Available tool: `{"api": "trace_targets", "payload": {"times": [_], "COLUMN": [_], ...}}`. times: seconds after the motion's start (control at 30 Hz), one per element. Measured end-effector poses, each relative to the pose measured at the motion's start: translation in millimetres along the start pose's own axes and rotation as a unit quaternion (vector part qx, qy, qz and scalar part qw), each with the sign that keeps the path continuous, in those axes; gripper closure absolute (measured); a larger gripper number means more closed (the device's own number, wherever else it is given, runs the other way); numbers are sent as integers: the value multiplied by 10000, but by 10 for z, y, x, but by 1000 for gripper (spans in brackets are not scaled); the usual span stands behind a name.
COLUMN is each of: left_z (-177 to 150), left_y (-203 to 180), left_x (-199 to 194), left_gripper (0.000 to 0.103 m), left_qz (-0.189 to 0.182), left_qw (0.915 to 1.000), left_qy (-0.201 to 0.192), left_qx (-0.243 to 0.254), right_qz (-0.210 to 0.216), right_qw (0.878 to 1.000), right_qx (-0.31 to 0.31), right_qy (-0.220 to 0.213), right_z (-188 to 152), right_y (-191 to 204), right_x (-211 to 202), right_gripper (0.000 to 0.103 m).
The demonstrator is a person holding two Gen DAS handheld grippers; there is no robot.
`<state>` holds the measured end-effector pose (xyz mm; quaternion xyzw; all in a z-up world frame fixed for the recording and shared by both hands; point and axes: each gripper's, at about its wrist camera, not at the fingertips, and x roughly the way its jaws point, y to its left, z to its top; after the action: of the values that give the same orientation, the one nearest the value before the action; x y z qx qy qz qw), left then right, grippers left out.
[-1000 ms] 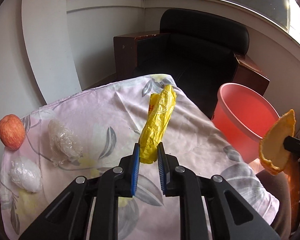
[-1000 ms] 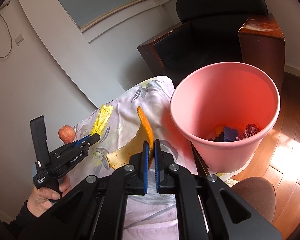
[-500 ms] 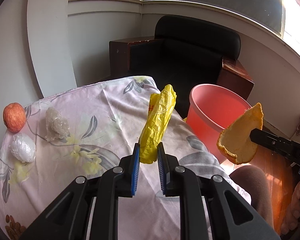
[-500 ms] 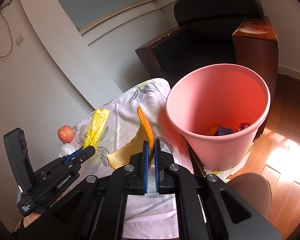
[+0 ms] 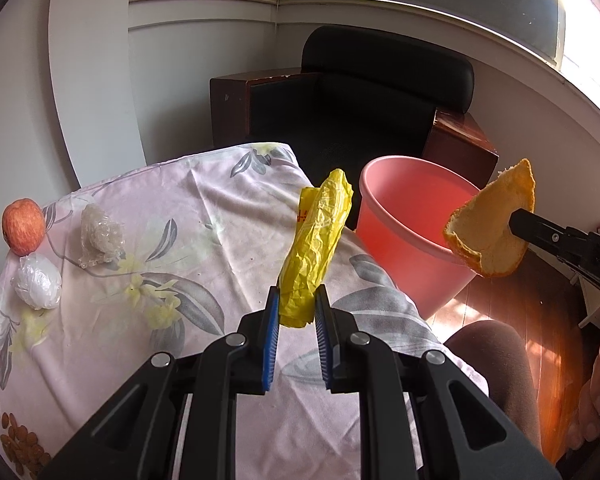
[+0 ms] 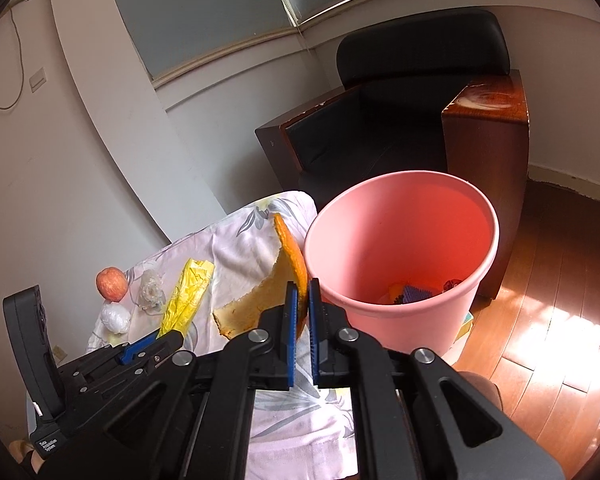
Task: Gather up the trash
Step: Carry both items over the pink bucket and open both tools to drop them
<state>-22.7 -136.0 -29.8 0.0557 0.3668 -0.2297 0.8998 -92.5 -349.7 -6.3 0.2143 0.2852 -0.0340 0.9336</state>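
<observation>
The right hand-held gripper (image 6: 303, 300), gripping the orange peel (image 6: 260, 300), is sitting nearer the pink bin (image 6: 400, 248) just ahead-right, while the left hand-held gripper (image 5: 296, 312) is gripping the yellow wrapper (image 5: 316, 248) upright over the tabletop (image 5: 180, 240)

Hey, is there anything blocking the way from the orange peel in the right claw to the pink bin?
Nothing visible. The orange peel, pinched in the right claw, hangs just beside the pink bin's near rim, and the bin's mouth is open, with only some trash at the bottom.
</observation>
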Motion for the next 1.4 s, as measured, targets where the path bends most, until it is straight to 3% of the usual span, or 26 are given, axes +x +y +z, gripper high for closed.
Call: {"api": "trace_targets", "payload": {"times": [0.6,0.87,1.13,1.4], "left_z": [441,687,840,875], "left_y": [-628,-1002,-1283,-1391], "left_x": [374,630,963,1273], "left_gripper": [87,87,87,85], "left_qz": [-103,-295,-443,-390], "left_qw": [9976,9949,9926,9923], "left_qy": [-97,-183,-84,147], "left_qx": [673,947,1130,1170], "right_qz": [-645,-942,-1359,-1397], "right_qw": [9971,9949,9900,9900], "right_qx": [104,127,-278,-211], "right_qy": [-393,-331,-237,-32], "right_z": [276,337,367,378], "right_y": [-449,-697,-757,-883], "right_x": [11,175,380,594], "right_gripper": [97,97,97,97]}}
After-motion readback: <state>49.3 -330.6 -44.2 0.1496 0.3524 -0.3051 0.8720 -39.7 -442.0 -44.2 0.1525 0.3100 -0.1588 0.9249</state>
